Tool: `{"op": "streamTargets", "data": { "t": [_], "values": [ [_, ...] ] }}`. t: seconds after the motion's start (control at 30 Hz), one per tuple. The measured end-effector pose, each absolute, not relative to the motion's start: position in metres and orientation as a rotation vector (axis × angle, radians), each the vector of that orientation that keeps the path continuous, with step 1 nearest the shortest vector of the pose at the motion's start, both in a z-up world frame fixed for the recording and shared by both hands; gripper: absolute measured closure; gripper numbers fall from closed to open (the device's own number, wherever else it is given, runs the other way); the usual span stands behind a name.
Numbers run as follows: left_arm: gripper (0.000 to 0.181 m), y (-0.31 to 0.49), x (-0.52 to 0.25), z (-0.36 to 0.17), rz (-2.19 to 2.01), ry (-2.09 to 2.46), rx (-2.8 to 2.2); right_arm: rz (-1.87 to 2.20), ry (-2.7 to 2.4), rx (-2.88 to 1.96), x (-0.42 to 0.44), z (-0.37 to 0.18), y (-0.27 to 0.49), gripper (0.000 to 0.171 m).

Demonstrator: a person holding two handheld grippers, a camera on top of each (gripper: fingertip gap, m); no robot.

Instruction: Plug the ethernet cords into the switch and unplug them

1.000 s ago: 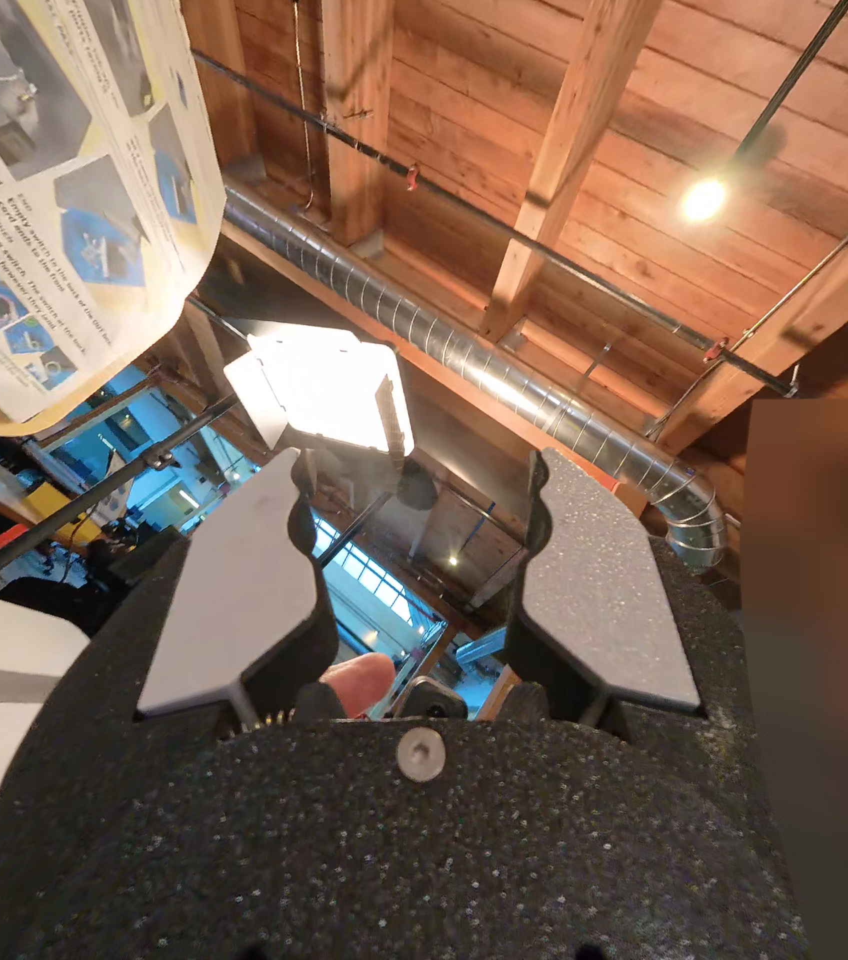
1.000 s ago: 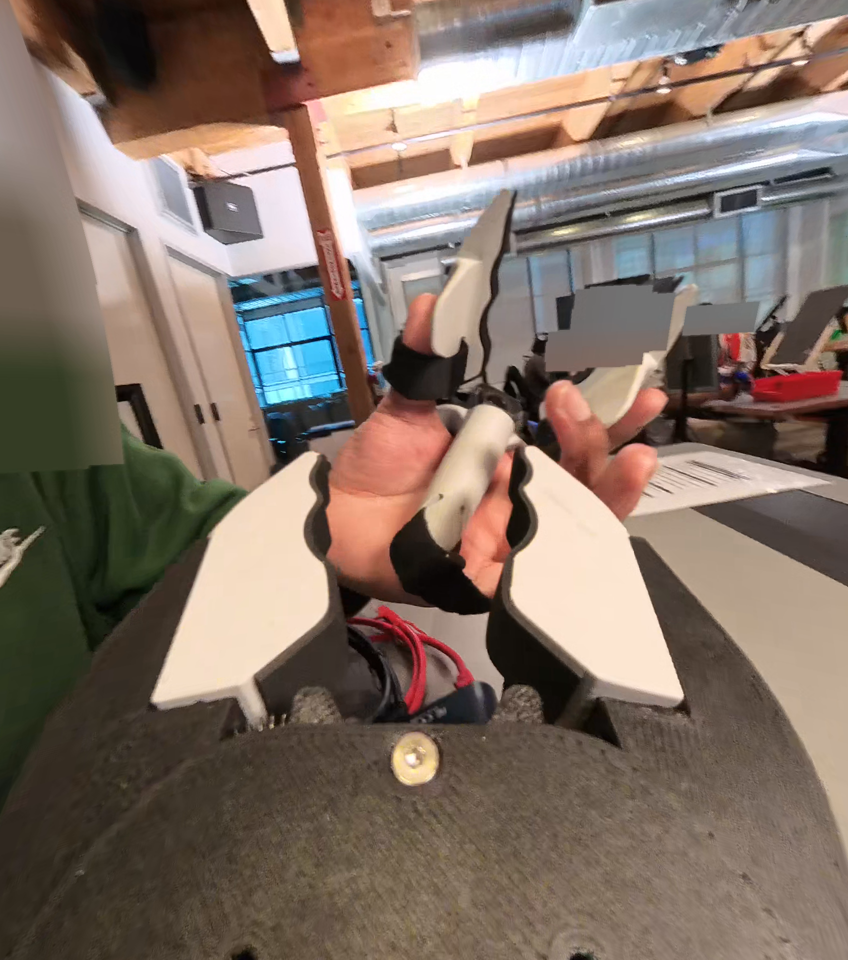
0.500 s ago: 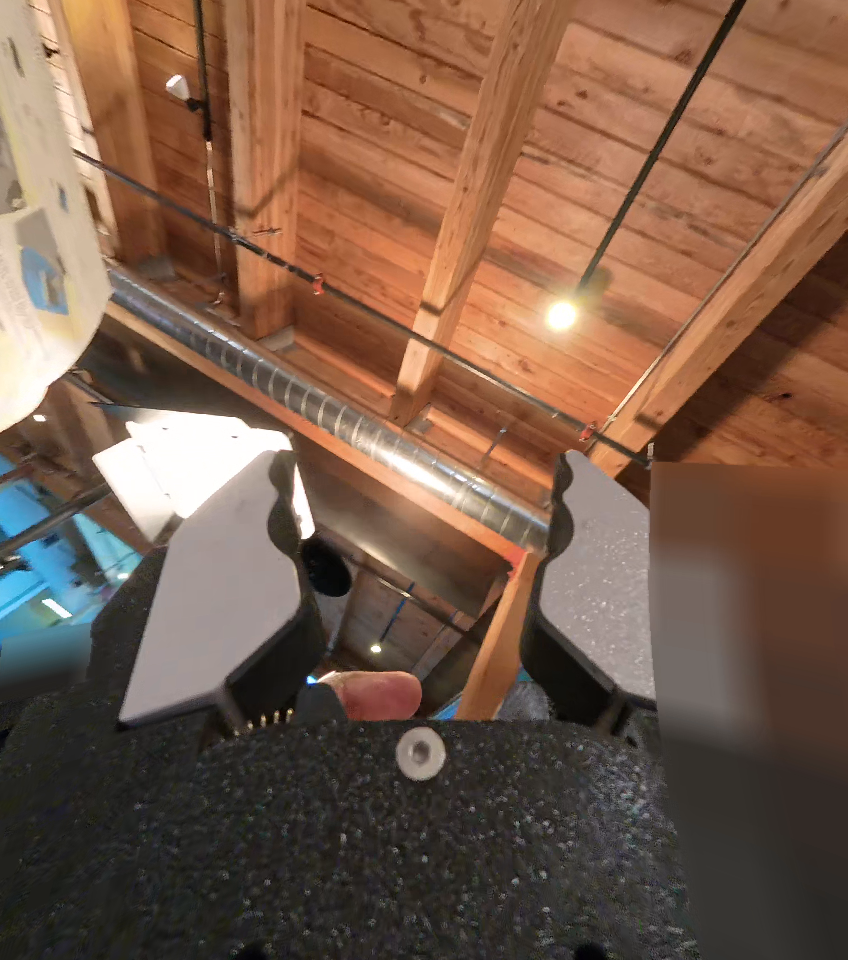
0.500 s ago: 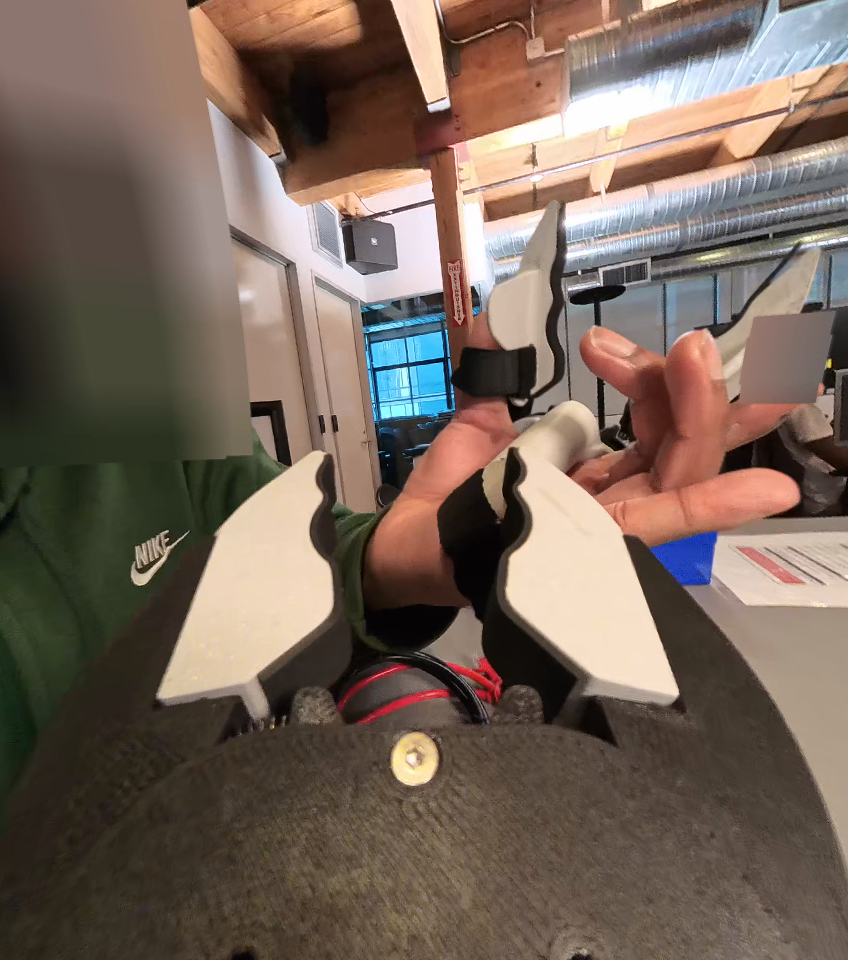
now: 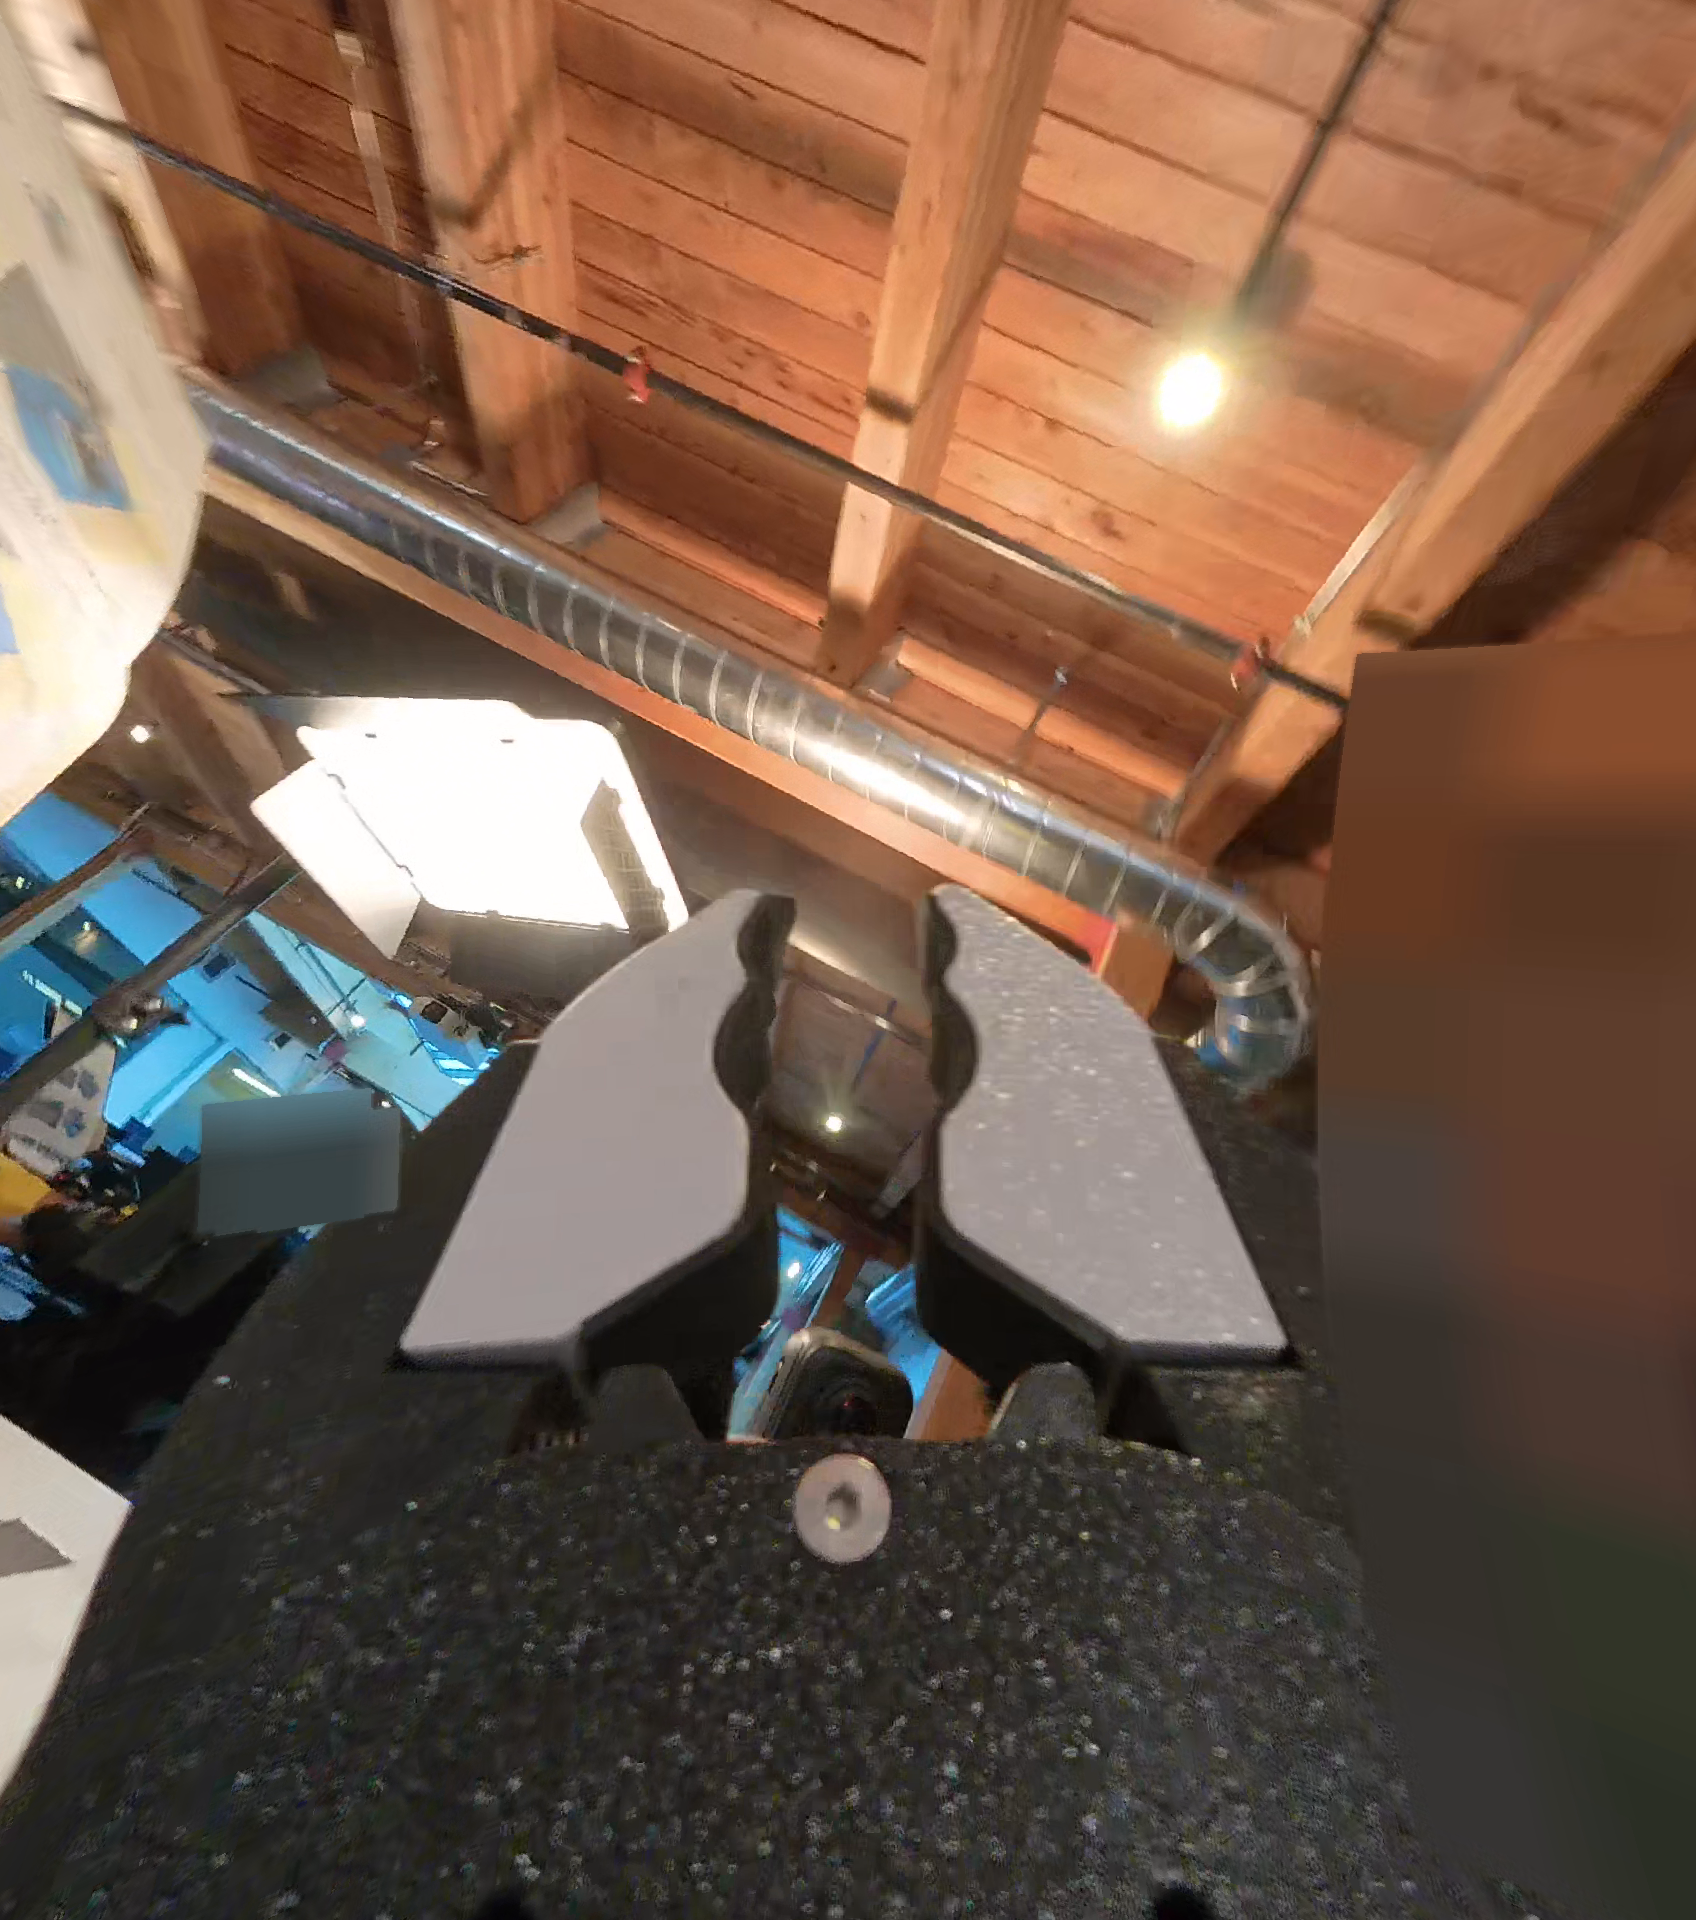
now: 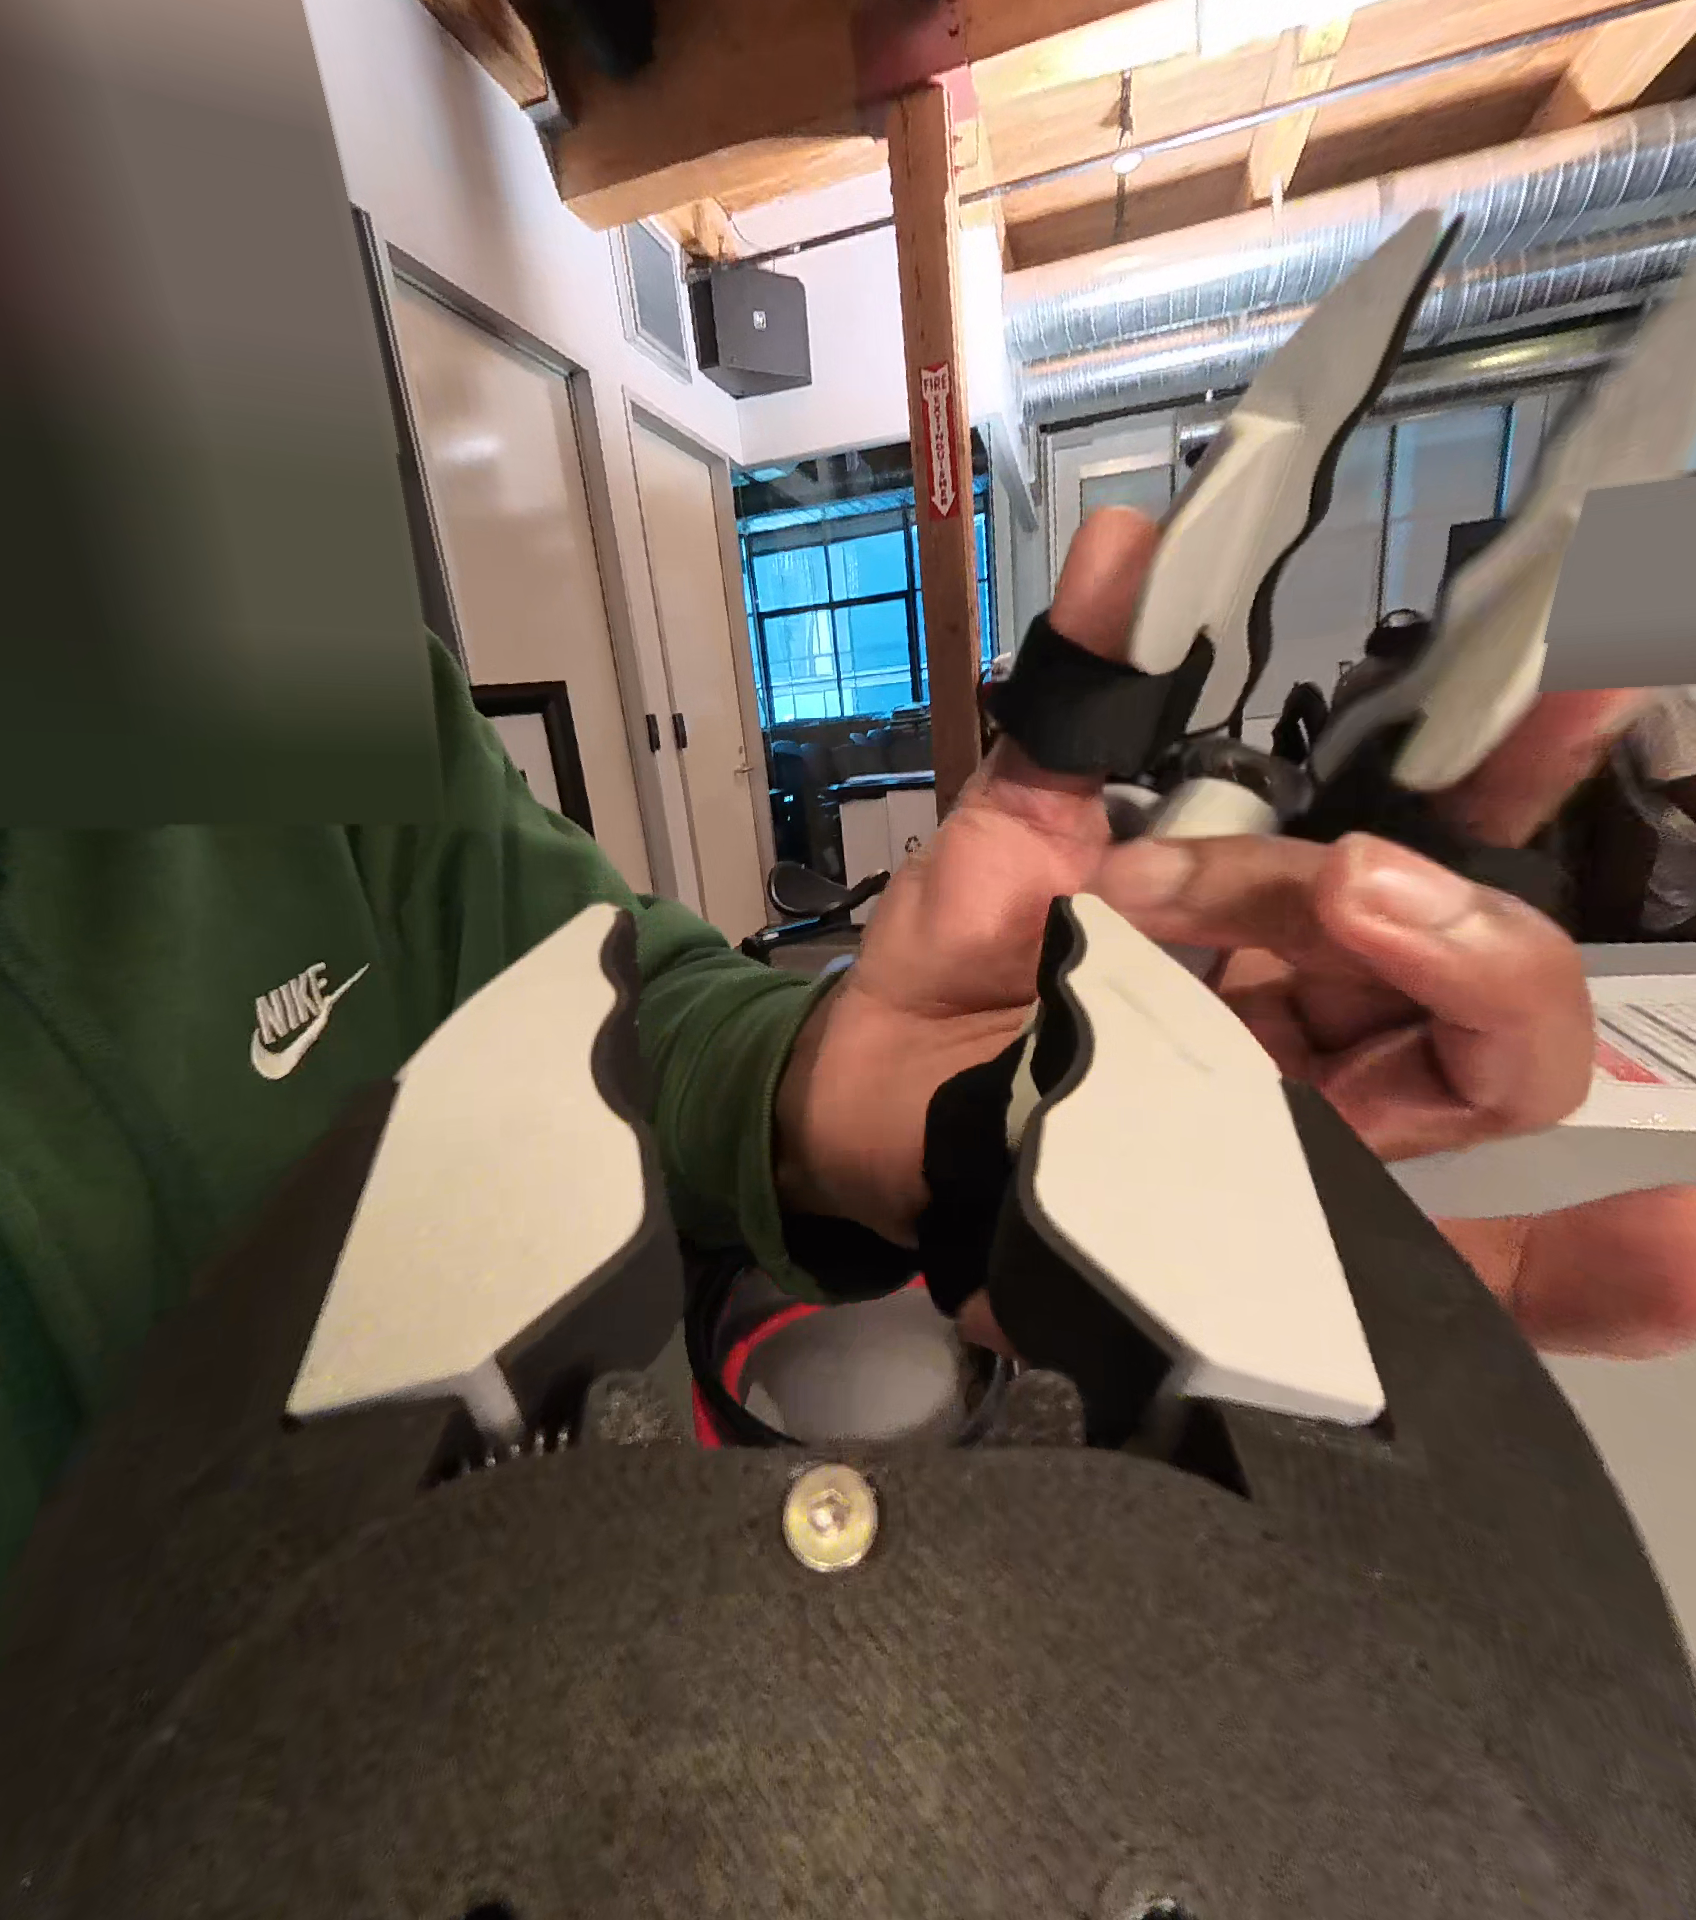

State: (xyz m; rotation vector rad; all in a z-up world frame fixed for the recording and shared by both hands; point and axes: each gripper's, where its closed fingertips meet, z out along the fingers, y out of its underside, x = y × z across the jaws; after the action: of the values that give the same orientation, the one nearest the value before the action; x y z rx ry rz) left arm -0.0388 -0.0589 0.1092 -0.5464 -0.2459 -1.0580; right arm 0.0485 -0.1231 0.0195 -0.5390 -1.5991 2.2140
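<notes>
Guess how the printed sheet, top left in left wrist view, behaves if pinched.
Printed sheet bows in a curve, so probably floppy and light. It looks thin; a push would likely bend it, not slide it.

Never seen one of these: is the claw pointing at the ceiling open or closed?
Open: the left gripper shows a narrow gap between its fingers, empty.

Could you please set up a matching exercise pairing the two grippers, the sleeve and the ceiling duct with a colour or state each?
Things:
1. left gripper
2. right gripper
3. sleeve
4. duct

Colour or state:
A. green
B. silver and ribbed
C. wide gap, nothing held
D. narrow gap, nothing held

Pairs: 1-D, 2-C, 3-A, 4-B
</notes>
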Motion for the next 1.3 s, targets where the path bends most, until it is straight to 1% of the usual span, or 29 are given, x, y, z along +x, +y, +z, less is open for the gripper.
{"op": "streamTargets", "data": {
  "t": [0.07,0.1,0.2,0.27,0.33,0.4,0.47,0.53,0.6,0.67,0.77,0.8,0.97,1.0,1.03,1.13,1.2,1.3],
  "values": [
    [0.165,-0.060,-0.029,0.114,-0.957,-0.144,-0.604,2.211,-1.615,-0.577,0.044,0.016,-0.117,0.104],
    [0.165,-0.061,-0.025,0.117,-0.892,-0.080,-0.635,2.239,-1.605,-0.609,0.042,0.015,-0.113,0.104],
    [0.164,-0.053,-0.023,0.115,-0.698,0.056,-0.777,2.243,-1.560,-0.741,0.029,0.007,-0.099,0.102],
    [0.157,-0.032,-0.026,0.095,-0.543,0.147,-0.973,2.220,-1.531,-0.758,0.029,0.006,-0.088,0.107],
    [0.149,-0.008,-0.027,0.055,-0.490,0.249,-1.251,2.102,-1.587,-0.811,0.025,-0.006,-0.077,0.110],
    [0.133,0.005,-0.022,-0.002,-0.575,0.355,-1.575,1.983,-1.660,-0.907,0.021,-0.025,-0.063,0.111],
    [0.107,0.001,-0.016,-0.059,-0.693,0.433,-1.855,1.895,-1.675,-0.975,0.021,-0.041,-0.048,0.111],
    [0.100,-0.018,-0.006,-0.108,-0.796,0.541,-2.061,1.891,-1.657,-1.048,0.024,-0.049,-0.037,0.113],
    [0.097,-0.039,0.005,-0.142,-0.893,0.641,-2.185,1.882,-1.666,-1.103,0.028,-0.057,-0.031,0.112],
    [0.099,-0.052,0.017,-0.148,-0.990,0.707,-2.188,1.849,-1.696,-1.117,0.029,-0.066,-0.030,0.113],
    [0.110,-0.066,0.031,-0.143,-1.156,0.745,-2.184,1.813,-1.744,-1.130,0.026,-0.077,-0.033,0.113],
    [0.116,-0.070,0.034,-0.147,-1.167,0.782,-2.205,1.820,-1.759,-1.147,0.025,-0.079,-0.034,0.112],
    [0.123,-0.082,0.041,-0.150,-1.197,0.861,-2.229,1.870,-1.733,-1.195,0.022,-0.079,-0.030,0.113],
    [0.130,-0.083,0.041,-0.151,-1.197,0.864,-2.235,1.878,-1.723,-1.207,0.021,-0.079,-0.029,0.113],
    [0.142,-0.085,0.041,-0.152,-1.206,0.877,-2.241,1.885,-1.715,-1.219,0.021,-0.079,-0.027,0.114],
    [0.148,-0.088,0.045,-0.146,-1.266,0.886,-2.213,1.873,-1.709,-1.228,0.021,-0.080,-0.025,0.115],
    [0.150,-0.084,0.045,-0.141,-1.225,0.894,-2.183,1.817,-1.731,-1.203,0.022,-0.081,-0.025,0.116],
    [0.152,-0.067,0.038,-0.123,-1.000,0.923,-2.111,1.683,-1.751,-1.144,0.025,-0.079,-0.020,0.115]
  ]
}}
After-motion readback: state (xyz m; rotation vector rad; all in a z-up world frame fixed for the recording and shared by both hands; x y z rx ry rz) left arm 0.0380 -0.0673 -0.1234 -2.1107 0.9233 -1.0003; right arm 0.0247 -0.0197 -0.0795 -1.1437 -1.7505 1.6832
